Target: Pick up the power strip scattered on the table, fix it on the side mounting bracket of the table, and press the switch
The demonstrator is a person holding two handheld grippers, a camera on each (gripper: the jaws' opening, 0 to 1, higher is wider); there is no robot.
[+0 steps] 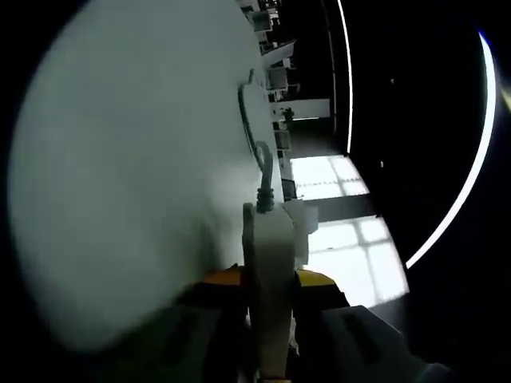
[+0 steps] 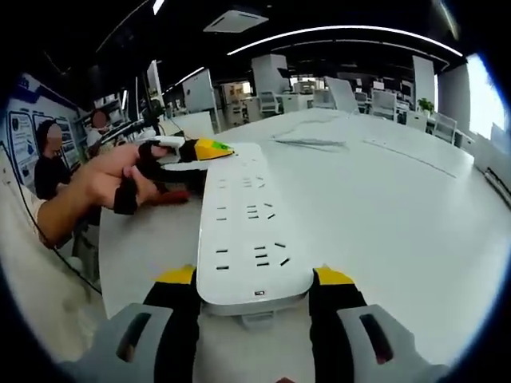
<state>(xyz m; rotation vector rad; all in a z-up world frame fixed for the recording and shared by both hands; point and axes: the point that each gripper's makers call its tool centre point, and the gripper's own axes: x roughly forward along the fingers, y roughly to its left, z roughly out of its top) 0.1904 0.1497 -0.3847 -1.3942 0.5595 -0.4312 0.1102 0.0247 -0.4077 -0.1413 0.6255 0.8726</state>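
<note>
In the left gripper view, the power strip is seen end-on, rising from 6 o'clock between the yellow-tipped jaws of the left gripper. The jaws are closed against the strip's narrow end and have hold of it. Its grey cord leaves the end of the strip and runs toward 12 o'clock along the edge of the white bench, which takes up the view from 9 to 12 o'clock. A bright tiled floor lies at 3 o'clock.

In the right gripper view, a person's hand is seen at 10 o'clock, working the other gripper at the far end of the strip. The power strip extends from 6 o'clock toward 11 o'clock, socket face up, above the bench. The near end sits between the jaws of the right gripper; the jaws are set at strip width and are judged to be clamped on its sides.

The strip is judged to be a rigid, light plastic body with smooth, somewhat slippery faces. It is best gripped across its narrow sides near each end, clear of the sockets and the switch. The trailing cord is flexible and may drag or snag on the bench edge during mounting.
</note>
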